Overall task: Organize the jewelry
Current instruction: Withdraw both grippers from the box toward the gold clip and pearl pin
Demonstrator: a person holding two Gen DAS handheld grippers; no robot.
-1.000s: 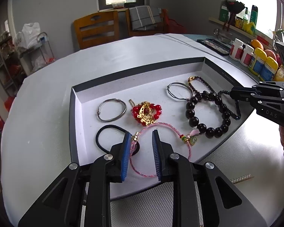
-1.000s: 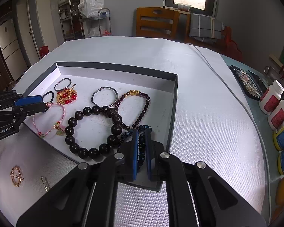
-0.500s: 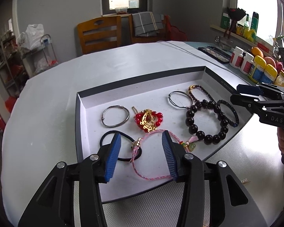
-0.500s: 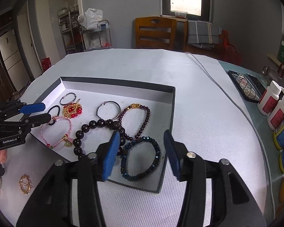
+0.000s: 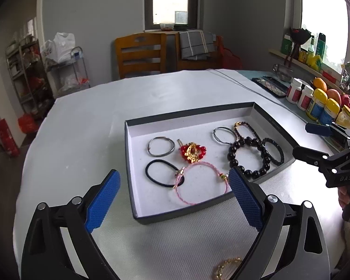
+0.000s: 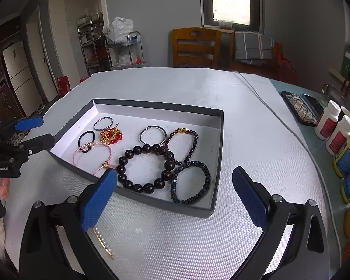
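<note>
A shallow dark box [image 5: 189, 114] [image 6: 219, 144] with a white floor holds a pink cord bracelet [image 5: 201, 182] [image 6: 93, 156], a black hair tie [image 5: 163, 172], a red-and-gold brooch [image 5: 192, 151], silver rings [image 5: 161, 146], a large black bead bracelet [image 6: 147, 169] and a blue bead bracelet [image 6: 191, 183]. My left gripper [image 5: 173, 198] is open and empty, held above the box's near edge. My right gripper [image 6: 173, 192] is open and empty above the box's near right corner. A pearl hair pin [image 6: 103, 245] and a gold ornament [image 5: 226, 267] lie on the table outside the box.
The table [image 5: 105, 116] has a white cloth. Bottles and fruit [image 5: 319, 102] [image 6: 338, 137] stand along its right side, with a dark palette [image 6: 301, 107] and a cable [image 6: 268, 107]. Wooden chairs [image 5: 140, 53] stand behind the table.
Both grippers opened wide, released the pink bracelet and the blue bead bracelet into the box, and pulled back and up from it.
</note>
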